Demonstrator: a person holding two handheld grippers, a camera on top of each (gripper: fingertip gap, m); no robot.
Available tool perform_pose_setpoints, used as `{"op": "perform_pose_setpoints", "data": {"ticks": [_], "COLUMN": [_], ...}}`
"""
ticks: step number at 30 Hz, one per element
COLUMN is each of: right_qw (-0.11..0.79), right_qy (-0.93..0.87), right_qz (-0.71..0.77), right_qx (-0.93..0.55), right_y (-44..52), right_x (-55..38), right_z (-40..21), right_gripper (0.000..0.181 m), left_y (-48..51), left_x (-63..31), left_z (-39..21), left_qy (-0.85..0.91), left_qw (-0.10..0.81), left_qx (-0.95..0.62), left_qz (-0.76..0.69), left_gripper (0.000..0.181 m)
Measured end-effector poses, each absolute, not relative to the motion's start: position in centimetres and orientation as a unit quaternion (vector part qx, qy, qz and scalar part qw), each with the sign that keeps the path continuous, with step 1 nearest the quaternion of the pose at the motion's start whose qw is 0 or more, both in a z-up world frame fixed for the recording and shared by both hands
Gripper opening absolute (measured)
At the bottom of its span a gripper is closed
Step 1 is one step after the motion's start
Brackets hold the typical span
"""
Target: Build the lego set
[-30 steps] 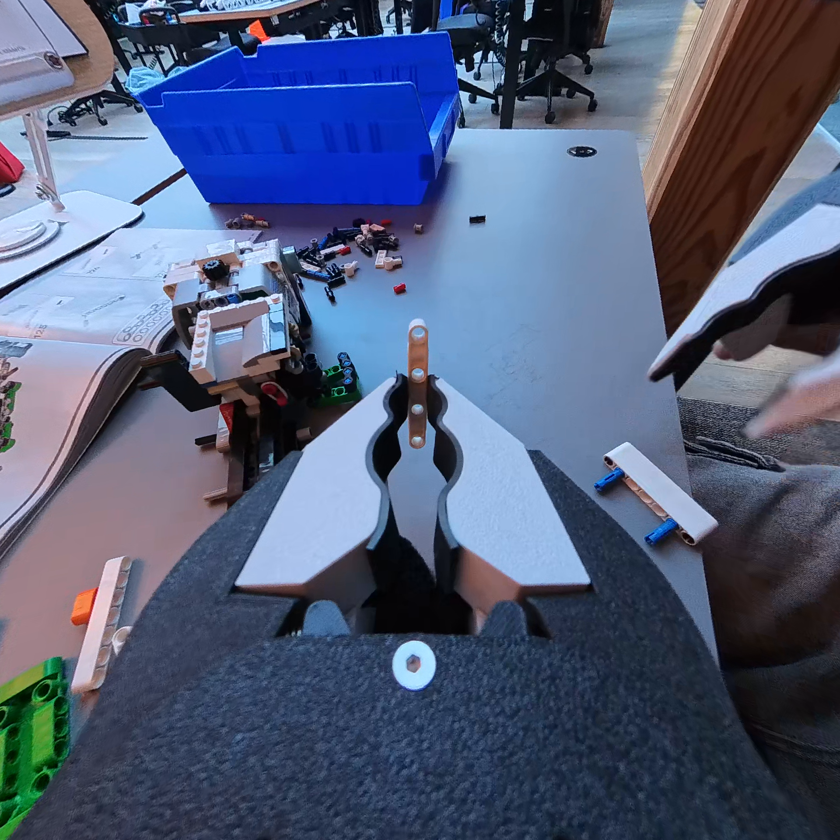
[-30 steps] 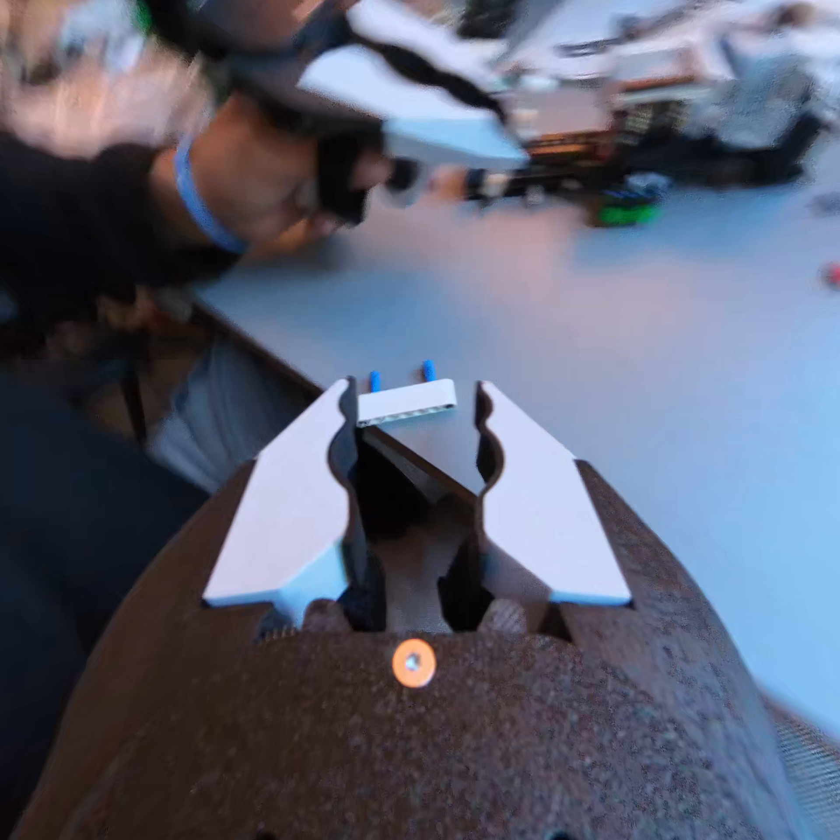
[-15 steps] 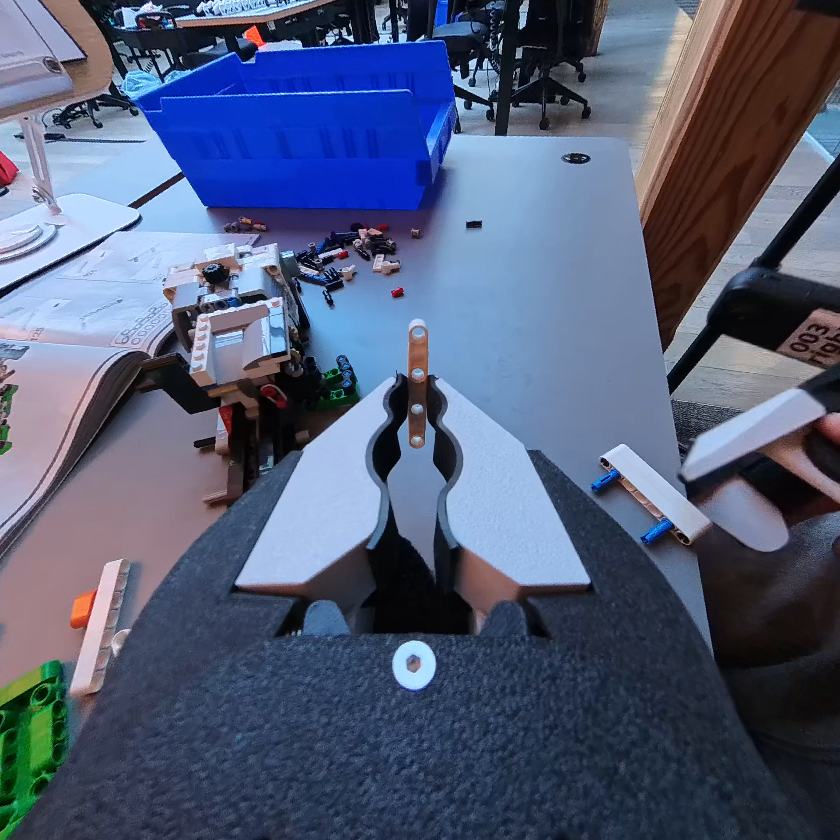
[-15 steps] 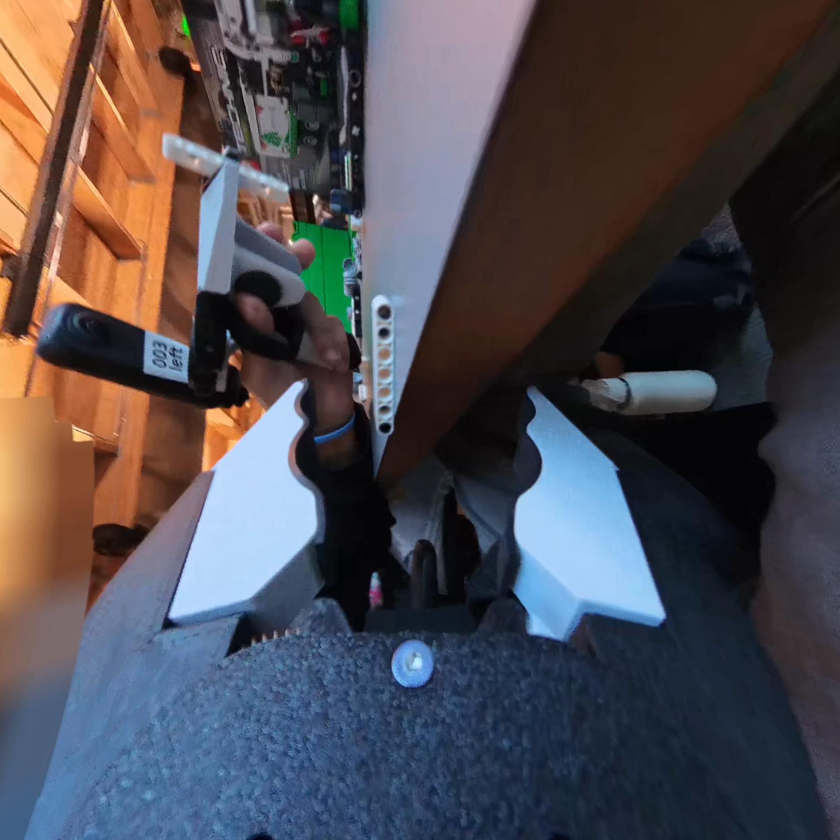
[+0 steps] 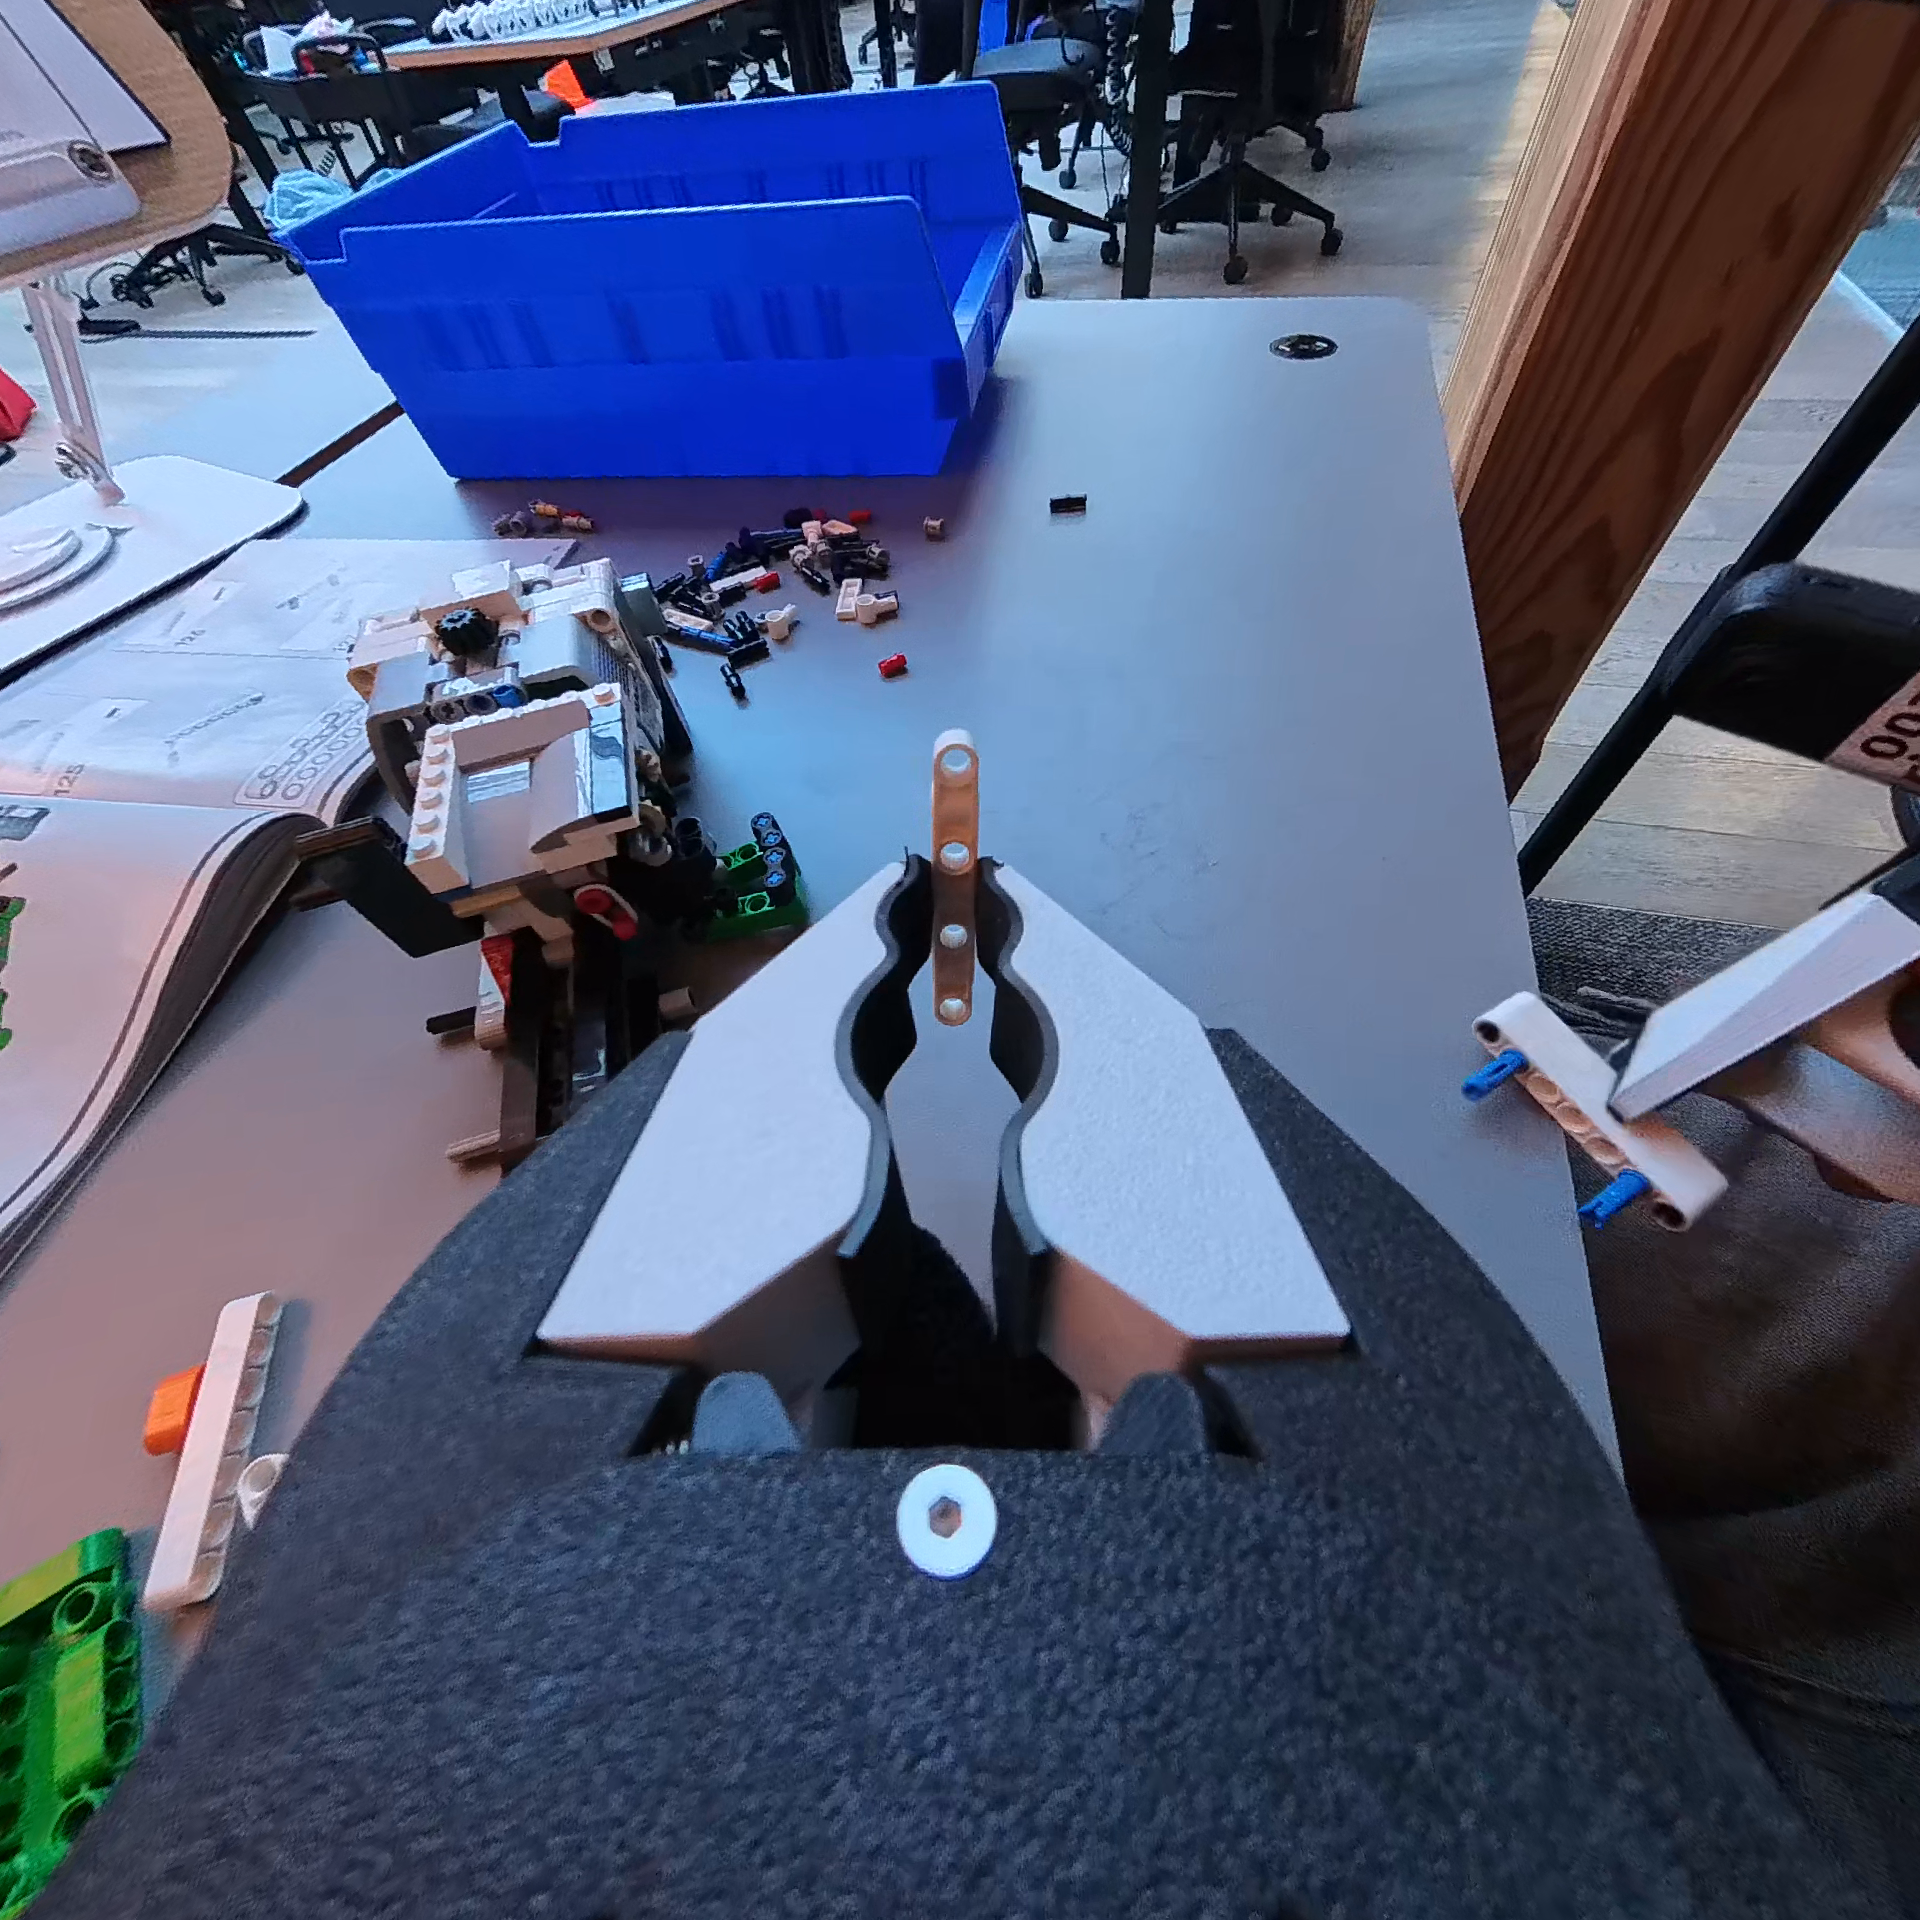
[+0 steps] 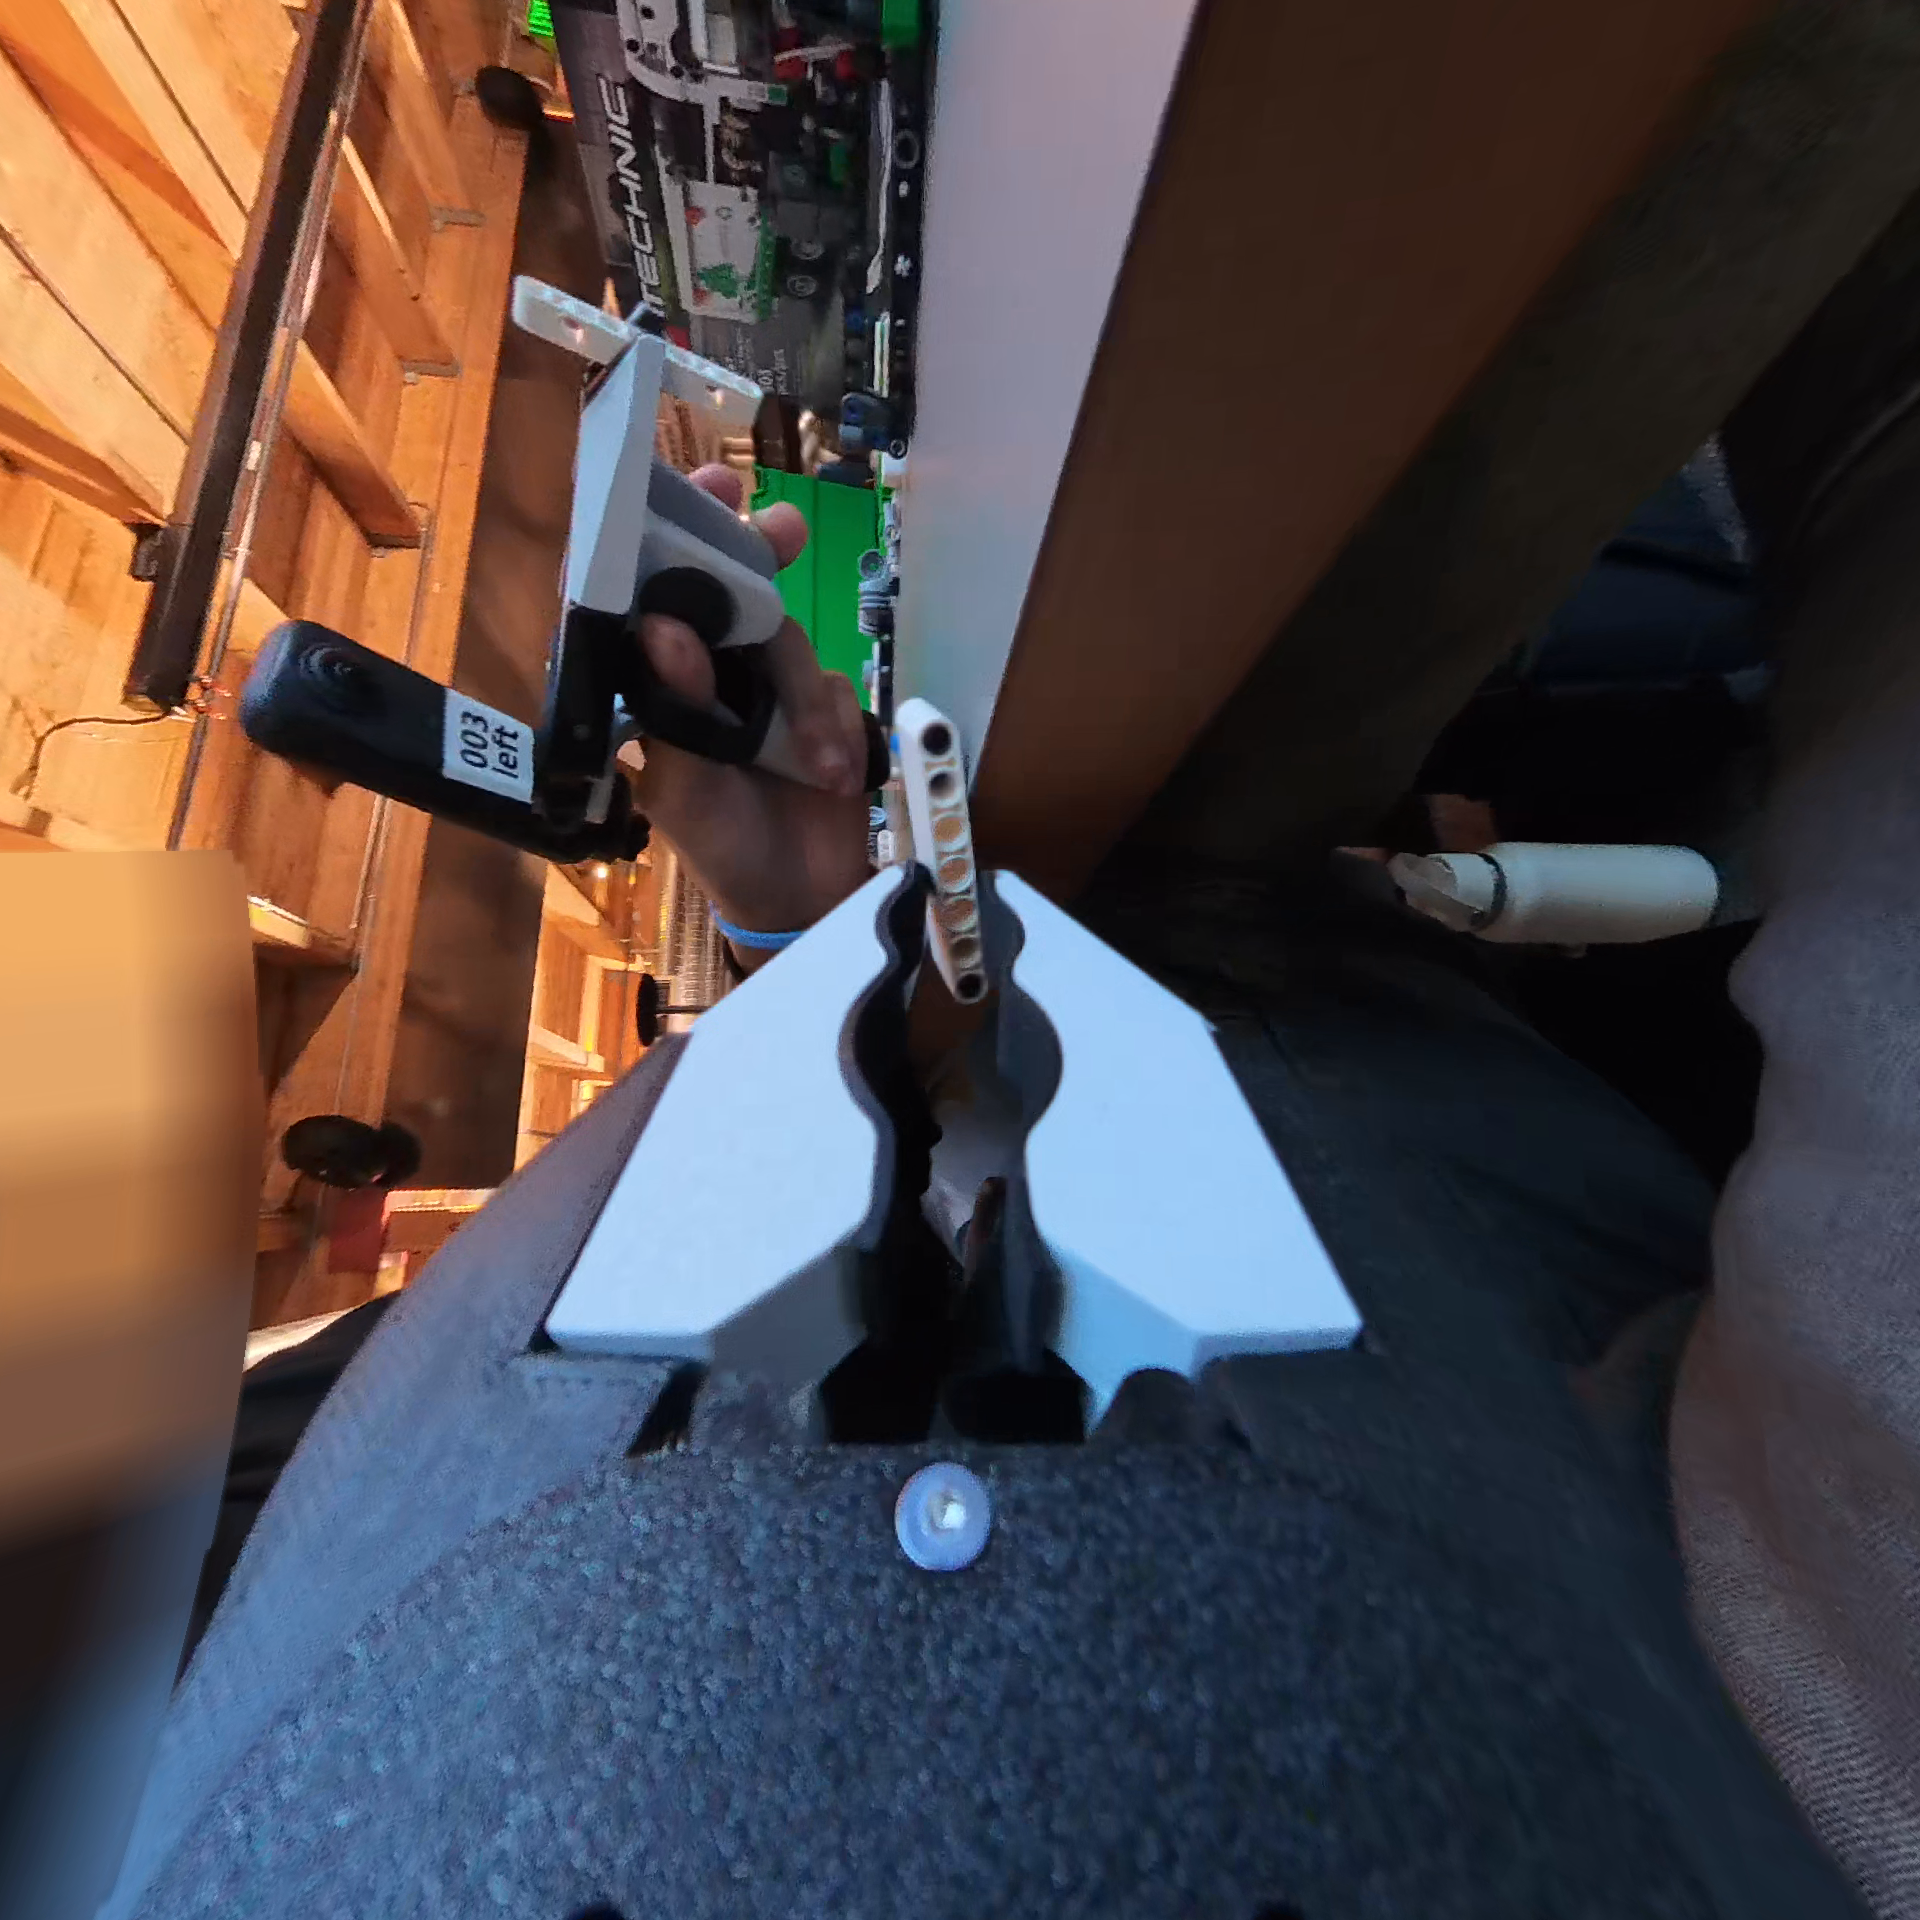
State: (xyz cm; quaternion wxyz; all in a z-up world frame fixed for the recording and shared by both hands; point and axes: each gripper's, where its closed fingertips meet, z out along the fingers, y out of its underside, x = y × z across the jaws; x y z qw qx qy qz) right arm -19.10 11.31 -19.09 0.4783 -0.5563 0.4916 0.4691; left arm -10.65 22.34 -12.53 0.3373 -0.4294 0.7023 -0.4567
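My left gripper (image 5: 951,868) is shut on a thin tan beam (image 5: 954,810) and holds it upright above the grey table (image 5: 1195,727). The half-built grey and white model (image 5: 520,748) stands to its left. A white beam with blue pins (image 5: 1538,1070) lies at the table's right edge. My right gripper (image 5: 1662,1091) reaches it from the right. In the right wrist view, rolled sideways, my right gripper (image 6: 951,883) has its jaws closed on the white beam (image 6: 940,810). The left gripper (image 6: 623,468) shows farther off there, in a hand.
A blue bin (image 5: 675,312) stands at the back. Loose small pieces (image 5: 790,592) lie before it. An open instruction booklet (image 5: 156,831) lies left. A white beam with an orange piece (image 5: 213,1455) and a green part (image 5: 62,1683) are near left. A wooden post (image 5: 1662,312) stands right. About 15 centimeters separates my left fingertips from my right.
My right gripper rolled onto its side, came in at the table's right edge and shut its open jaws on the white beam. My left gripper stayed nearly still with the tan beam.
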Motion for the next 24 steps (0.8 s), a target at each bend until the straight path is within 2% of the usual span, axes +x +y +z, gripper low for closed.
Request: {"op": "perform_pose_setpoints", "data": {"ticks": [5, 9, 14, 17, 20, 24], "right_qw": [0.502, 0.511, 0.558, 0.531, 0.54, 0.551], "right_qy": [0.466, 0.464, 0.319, 0.168, 0.089, 0.084], "right_qz": [0.513, 0.488, 0.275, 0.087, 0.034, 0.055], "right_qx": [-0.518, -0.534, -0.715, -0.826, -0.836, -0.828], "right_y": [11.3, 10.8, 11.4, 12.1, 14.0, 16.8], "right_x": [-19.8, -19.9, -17.9, -15.0, -13.2, -12.0], "right_z": [-18.2, -17.8, -14.5, -13.0, -10.5, -10.6], "right_gripper": [0.006, 0.006, 0.007, 0.007, 0.007, 0.007], "left_y": [22.1, 22.0, 21.7, 20.2, 18.6, 18.7], "left_x": [-10.7, -10.7, -10.8, -11.4, -12.2, -12.1], "left_z": [-12.6, -12.7, -12.6, -11.9, -11.6, -11.3], "left_qy": [0.706, 0.707, 0.707, 0.71, 0.718, 0.705], "left_qw": [0.337, 0.337, 0.331, 0.306, 0.276, 0.261], "left_qx": [-0.425, -0.423, -0.419, -0.395, -0.368, -0.382], "left_qz": [-0.456, -0.456, -0.463, -0.497, -0.523, -0.538], "left_gripper": [0.006, 0.006, 0.006, 0.007, 0.007, 0.007]}}
